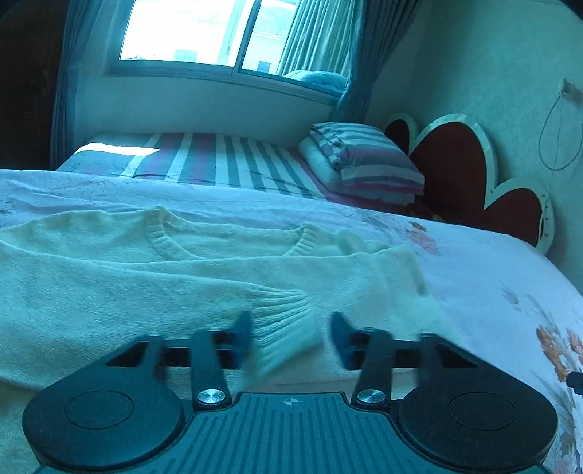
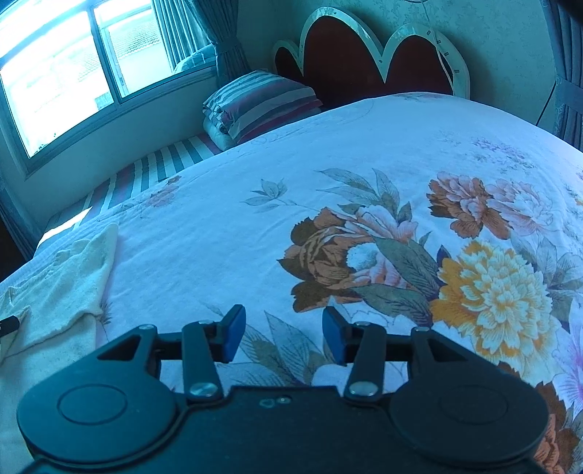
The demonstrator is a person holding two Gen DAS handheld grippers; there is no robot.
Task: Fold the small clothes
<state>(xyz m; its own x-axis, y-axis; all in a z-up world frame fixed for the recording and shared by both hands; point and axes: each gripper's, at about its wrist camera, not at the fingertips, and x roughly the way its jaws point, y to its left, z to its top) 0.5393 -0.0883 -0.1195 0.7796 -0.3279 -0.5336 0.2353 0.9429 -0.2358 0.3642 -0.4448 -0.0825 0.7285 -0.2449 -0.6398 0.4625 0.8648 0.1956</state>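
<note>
A cream knit sweater lies spread on the floral bedspread, its ribbed neckline facing up. One sleeve is folded across the body, and its ribbed cuff lies between the blue pads of my left gripper. That gripper is open, with a gap beside the cuff on the right; the pads look blurred. My right gripper hovers open over the flower print of the bedspread, nothing between its fingers. In the right wrist view, the sweater's edge shows at the far left.
A folded striped quilt sits on a striped sheet at the far side of the bed. A red heart-shaped headboard stands against the wall. A bright window with curtains is behind the bed.
</note>
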